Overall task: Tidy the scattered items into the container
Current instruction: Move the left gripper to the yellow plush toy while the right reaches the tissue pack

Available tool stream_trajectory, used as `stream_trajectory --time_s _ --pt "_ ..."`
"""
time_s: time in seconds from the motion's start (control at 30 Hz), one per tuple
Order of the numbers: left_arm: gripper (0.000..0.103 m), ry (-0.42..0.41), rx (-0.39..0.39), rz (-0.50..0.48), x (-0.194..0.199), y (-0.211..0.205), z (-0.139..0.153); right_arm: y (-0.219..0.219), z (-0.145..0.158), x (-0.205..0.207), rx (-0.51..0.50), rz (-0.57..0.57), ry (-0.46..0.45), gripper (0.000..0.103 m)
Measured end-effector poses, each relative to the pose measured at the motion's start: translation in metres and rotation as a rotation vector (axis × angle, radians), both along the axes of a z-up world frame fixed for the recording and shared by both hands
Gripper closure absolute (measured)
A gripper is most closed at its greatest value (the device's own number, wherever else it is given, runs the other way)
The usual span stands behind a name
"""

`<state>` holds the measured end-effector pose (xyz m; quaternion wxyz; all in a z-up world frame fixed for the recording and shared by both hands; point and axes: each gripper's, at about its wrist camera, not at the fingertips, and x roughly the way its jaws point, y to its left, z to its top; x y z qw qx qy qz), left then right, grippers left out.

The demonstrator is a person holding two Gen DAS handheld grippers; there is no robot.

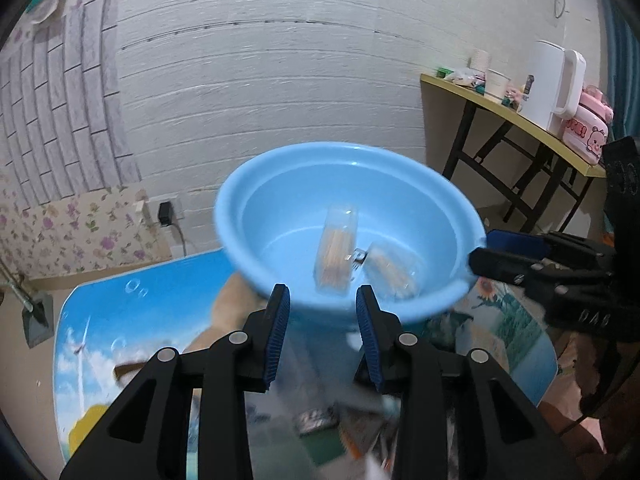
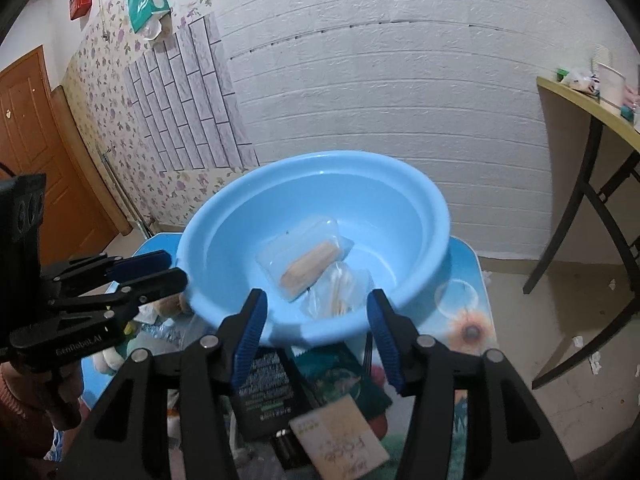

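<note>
Lying flat in the basin (image 2: 240, 216), the packet (image 2: 306, 266) points upper-right.

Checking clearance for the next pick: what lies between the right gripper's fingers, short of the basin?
Right wrist view: a black packet, a green packet and a beige card lie there, none gripped.

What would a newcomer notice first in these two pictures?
The big light blue basin in the middle, standing on a small table with a picture print. Two clear packets lie inside it. In front of the basin, a dark packet and other loose items wait below the right gripper.
</note>
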<state>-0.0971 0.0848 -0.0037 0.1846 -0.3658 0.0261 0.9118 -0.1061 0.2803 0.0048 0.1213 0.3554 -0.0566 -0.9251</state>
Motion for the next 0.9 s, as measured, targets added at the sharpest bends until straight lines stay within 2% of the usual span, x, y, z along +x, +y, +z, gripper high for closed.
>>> stream_trajectory --time_s 0.13,0.3,0.53,0.67,0.9 --pt "0.064 -0.006 0.001 0.043 0.017 -0.02 -0.003 0.005 -0.005 0.013 0.007 -0.012 -0.007 0.051" --pt "0.063 -0.018 -0.005 0.098 0.036 -0.047 -0.01 0.013 -0.02 0.025 0.019 -0.046 -0.051 0.051" --pt "0.038 -0.025 -0.002 0.177 0.063 -0.086 -0.019 0.017 -0.031 0.047 0.035 -0.055 -0.083 0.051" --pt "0.034 -0.024 -0.022 0.231 0.077 -0.111 -0.025 0.013 -0.04 0.055 0.068 -0.063 -0.104 0.051" --pt "0.025 -0.051 -0.024 0.317 0.095 -0.148 -0.037 0.01 -0.055 0.061 0.065 -0.084 -0.141 0.051"
